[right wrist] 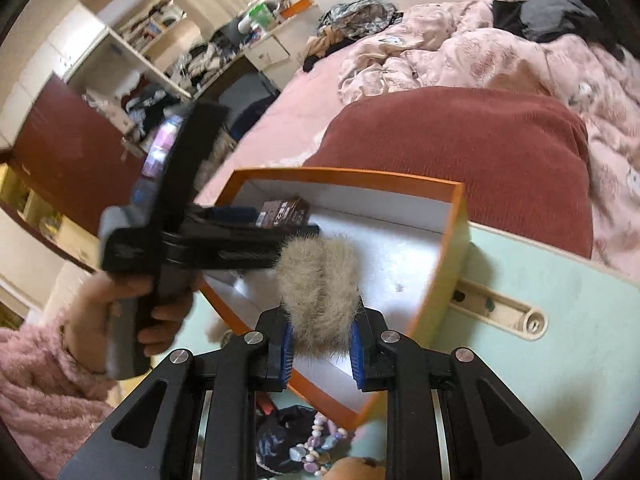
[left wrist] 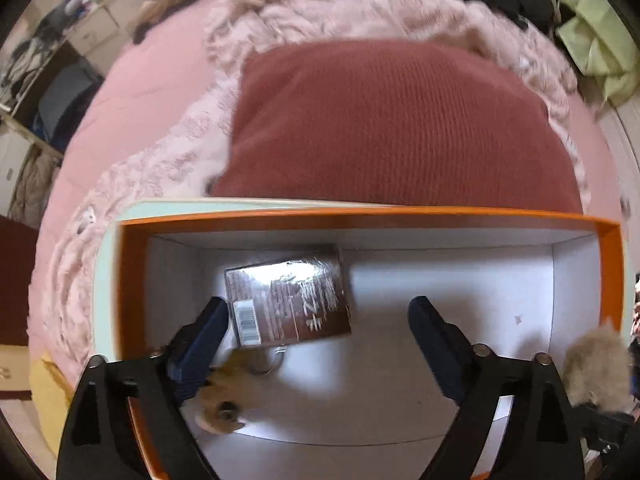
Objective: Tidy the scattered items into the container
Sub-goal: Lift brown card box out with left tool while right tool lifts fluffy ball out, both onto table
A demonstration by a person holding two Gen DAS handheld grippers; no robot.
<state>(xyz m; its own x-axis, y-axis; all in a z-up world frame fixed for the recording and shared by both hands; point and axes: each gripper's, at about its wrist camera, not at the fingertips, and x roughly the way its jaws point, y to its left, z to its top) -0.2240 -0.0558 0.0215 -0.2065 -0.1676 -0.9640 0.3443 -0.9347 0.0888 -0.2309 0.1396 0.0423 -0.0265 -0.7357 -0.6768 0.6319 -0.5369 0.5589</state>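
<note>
The brown box [left wrist: 286, 298] carries white East Asian characters in vertical columns on its face; motion blur leaves them unreadable, though one may be a katakana sign. A white barcode label [left wrist: 247, 320] sits at its lower left corner; its digits cannot be resolved. The right wrist view shows the same box [right wrist: 285, 211], lettering equally illegible.

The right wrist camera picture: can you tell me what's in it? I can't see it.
A right hand-held gripper pinches a fluffy beige pom-pom over the rim of an orange box with a white inside. In the box lies a brown packet, with the left hand-held gripper reaching in above it. Behind is a pink bed.
</note>
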